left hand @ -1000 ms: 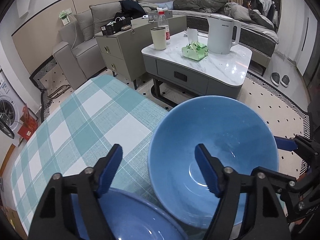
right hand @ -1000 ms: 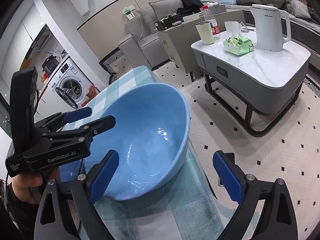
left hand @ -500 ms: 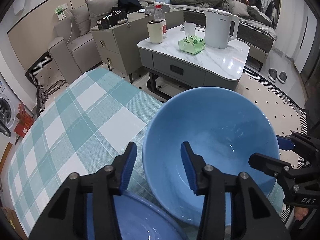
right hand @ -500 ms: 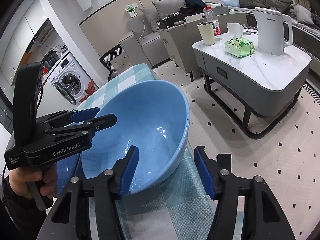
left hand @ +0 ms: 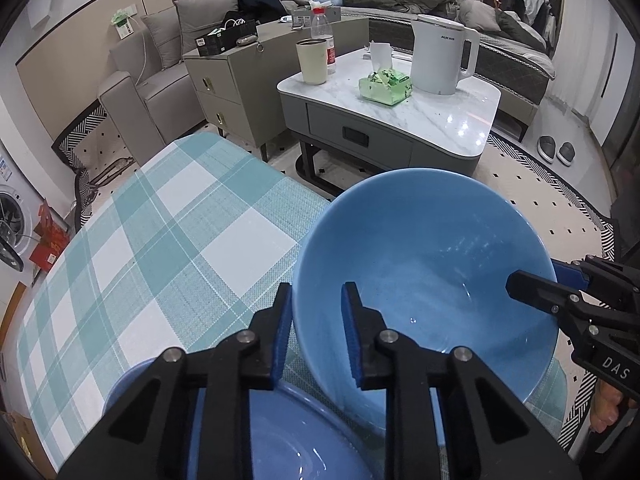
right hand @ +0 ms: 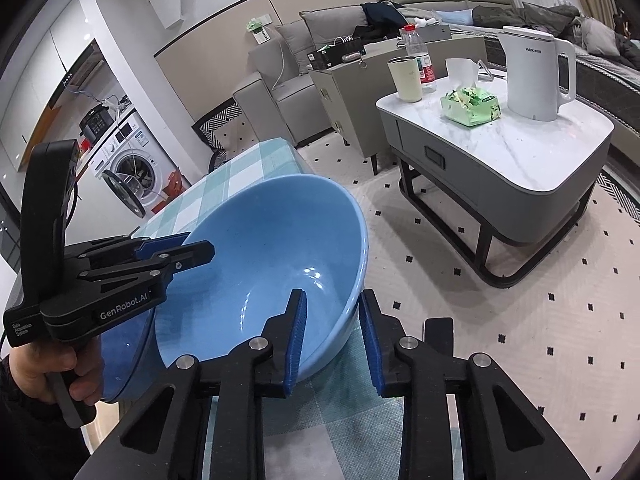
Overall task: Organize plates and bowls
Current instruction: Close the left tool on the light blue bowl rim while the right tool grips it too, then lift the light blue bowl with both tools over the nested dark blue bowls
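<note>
Two tongs are straddling the tilted blue bowl's (left hand: 424, 276) rim: left tongs (left hand: 318, 336) on its left edge, right tongs (right hand: 332, 336) opposite, both closing around it above the checked surface (left hand: 168, 232), beside another bowl (left hand: 280, 432).

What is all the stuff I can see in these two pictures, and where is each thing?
Large bowl: one, blue, gripped at opposite rims over the near table edge.
Second dish: one, blue, below the left gripper; bowl or plate, cannot tell.
Tablecloth: one, teal and white check, on the near table.
Coffee table: one, white marble top on a grey body, across the floor.
Kettle: one, white, on the coffee table.
Tissue pack: one, green, beside the kettle.
Tumbler: one, cream, on the coffee table.
Water bottle: one, clear with red cap, behind the tumbler.
Washing machine: one, white, far left.
Left gripper: black with blue pads, shut on the bowl's rim.
Right gripper: same colours, clamping the opposite rim.
</note>
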Demonstrator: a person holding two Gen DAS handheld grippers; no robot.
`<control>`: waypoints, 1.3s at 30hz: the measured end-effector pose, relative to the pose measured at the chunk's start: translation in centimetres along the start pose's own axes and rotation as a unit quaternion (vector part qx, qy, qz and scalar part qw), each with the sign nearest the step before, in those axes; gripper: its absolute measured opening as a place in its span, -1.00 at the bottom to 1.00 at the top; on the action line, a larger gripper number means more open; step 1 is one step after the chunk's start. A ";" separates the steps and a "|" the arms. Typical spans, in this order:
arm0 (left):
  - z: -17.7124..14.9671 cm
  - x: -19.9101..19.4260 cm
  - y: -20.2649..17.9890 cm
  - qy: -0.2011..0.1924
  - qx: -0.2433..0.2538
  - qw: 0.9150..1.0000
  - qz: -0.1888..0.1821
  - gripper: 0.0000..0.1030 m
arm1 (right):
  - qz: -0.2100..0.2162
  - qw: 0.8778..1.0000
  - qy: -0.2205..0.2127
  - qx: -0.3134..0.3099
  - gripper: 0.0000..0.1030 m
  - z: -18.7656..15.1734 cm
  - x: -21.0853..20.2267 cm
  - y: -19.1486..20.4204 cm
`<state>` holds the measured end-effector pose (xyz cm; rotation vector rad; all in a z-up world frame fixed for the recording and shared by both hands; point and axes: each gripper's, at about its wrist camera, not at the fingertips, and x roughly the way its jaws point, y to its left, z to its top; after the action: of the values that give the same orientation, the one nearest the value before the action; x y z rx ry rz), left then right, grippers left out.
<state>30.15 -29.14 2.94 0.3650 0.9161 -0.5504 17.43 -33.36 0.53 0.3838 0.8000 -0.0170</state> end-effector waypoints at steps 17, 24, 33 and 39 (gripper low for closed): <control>0.3 -0.5 -0.9 -0.008 0.008 1.000 -0.010 -0.56 | -0.025 0.999 -0.025 0.008 -0.57 0.1 -1.1 -0.6; 0.5 -1.2 -1.0 -0.019 0.006 1.000 -0.015 -0.56 | -0.027 0.999 -0.037 0.010 -0.57 0.3 -1.9 -0.6; 0.5 -2.7 -1.0 -0.041 0.002 0.999 -0.022 -0.56 | -0.024 0.998 -0.058 0.012 -0.57 0.7 -3.3 -0.5; 0.4 -3.9 -1.0 -0.055 -0.001 0.998 -0.026 -0.56 | -0.025 0.997 -0.072 0.007 -0.57 0.8 -4.4 -0.3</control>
<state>27.92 -29.05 6.29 0.3066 0.8226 -0.6114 14.87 -34.45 4.02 0.3710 0.6673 -0.0954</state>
